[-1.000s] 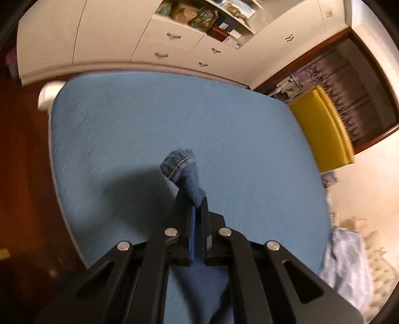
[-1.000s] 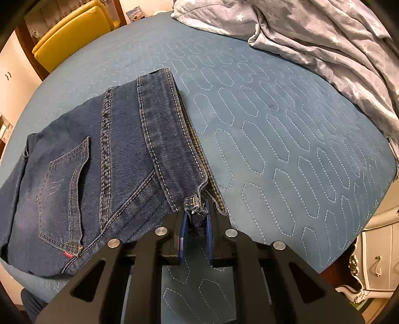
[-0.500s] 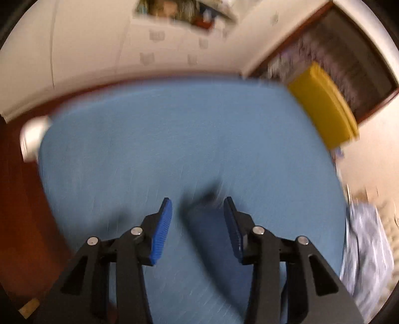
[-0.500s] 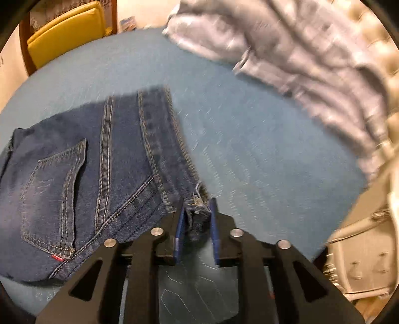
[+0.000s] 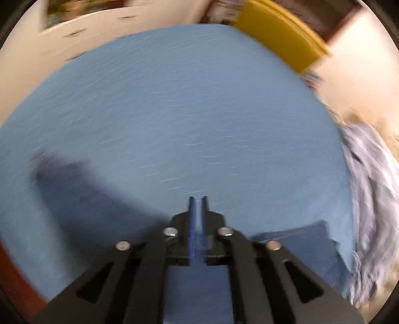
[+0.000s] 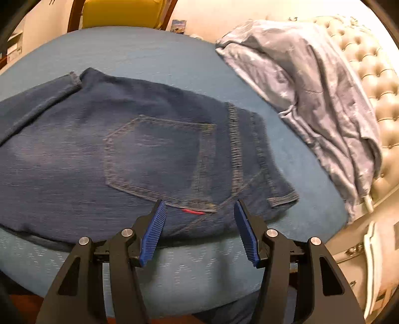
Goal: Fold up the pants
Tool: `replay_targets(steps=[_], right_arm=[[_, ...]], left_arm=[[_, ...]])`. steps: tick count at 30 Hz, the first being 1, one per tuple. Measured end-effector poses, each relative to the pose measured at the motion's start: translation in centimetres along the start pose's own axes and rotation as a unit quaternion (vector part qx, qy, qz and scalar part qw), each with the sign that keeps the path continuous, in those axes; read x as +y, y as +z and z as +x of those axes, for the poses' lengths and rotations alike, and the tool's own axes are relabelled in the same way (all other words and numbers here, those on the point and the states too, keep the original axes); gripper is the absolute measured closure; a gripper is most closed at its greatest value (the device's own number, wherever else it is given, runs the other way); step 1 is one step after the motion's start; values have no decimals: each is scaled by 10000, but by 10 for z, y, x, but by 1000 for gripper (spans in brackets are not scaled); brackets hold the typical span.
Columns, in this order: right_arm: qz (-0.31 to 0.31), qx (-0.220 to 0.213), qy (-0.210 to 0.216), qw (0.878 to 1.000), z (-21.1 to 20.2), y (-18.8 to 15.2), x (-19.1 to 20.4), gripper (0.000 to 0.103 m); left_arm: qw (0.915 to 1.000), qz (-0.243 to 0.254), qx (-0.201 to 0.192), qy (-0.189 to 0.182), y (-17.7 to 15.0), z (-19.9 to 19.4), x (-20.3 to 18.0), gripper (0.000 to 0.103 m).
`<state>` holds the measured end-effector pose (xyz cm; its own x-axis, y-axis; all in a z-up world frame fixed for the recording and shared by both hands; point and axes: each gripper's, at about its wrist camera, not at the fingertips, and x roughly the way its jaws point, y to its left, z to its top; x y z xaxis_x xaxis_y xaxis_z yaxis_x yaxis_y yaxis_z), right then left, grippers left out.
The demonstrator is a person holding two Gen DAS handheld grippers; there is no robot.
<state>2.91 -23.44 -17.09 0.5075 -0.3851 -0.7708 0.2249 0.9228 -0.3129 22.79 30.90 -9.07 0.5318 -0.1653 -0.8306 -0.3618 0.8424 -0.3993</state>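
Observation:
The blue jeans lie folded on the blue bed, back pocket up, a leg hem at the far left. My right gripper is open and empty, just above the jeans' near edge below the pocket. In the blurred left wrist view my left gripper is shut with nothing between its fingers, above the bare bed. A corner of the jeans shows at its lower right.
A crumpled grey-blue star-print blanket lies on the bed's right side, against a tufted cream headboard. A yellow chair stands beyond the bed. A cream nightstand is at lower right.
Both grippers let go of the jeans. The left one opened, then shut empty and swung right. The right one opened and pulled back, so the jeans lie flat.

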Motion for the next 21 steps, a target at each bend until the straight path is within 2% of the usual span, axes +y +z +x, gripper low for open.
replay_targets(steps=[1, 2, 3, 5, 8, 12, 13, 15, 17, 20, 21], right_arm=[[31, 27, 27, 10000, 1, 0, -1, 47], [66, 45, 39, 10000, 2, 0, -1, 47], [83, 54, 44, 9999, 3, 0, -3, 47], [93, 85, 61, 9999, 5, 0, -2, 46], [77, 135, 81, 9998, 9, -1, -1, 46], [73, 199, 124, 9997, 15, -2, 0, 44], [112, 213, 146, 9996, 16, -2, -1, 42], [216, 245, 202, 9993, 21, -3, -6, 37], [336, 321, 308, 9984, 25, -3, -11, 35], [321, 381, 299, 9983, 27, -1, -13, 30], [315, 395, 292, 9983, 27, -1, -12, 30]], left_arm=[[9999, -23, -8, -128, 3, -1, -6, 91], [9997, -30, -206, -89, 4, -8, -10, 87], [9993, 7, -343, -123, 2, -17, -10, 69], [9982, 30, -575, -168, -10, -36, 2, 52], [9964, -209, -824, 2, -29, -62, 45, 52], [9877, -1086, -1126, 65, -46, -84, 133, 55], [9846, -1311, -1158, 37, -49, -89, 152, 57], [9778, -1709, -1213, -74, -59, -96, 191, 68], [9758, -1789, -1251, -119, -66, -98, 212, 69], [9818, -1548, -1066, -259, -71, -88, 219, 69], [9820, -1539, -1076, -178, -72, -83, 220, 69]])
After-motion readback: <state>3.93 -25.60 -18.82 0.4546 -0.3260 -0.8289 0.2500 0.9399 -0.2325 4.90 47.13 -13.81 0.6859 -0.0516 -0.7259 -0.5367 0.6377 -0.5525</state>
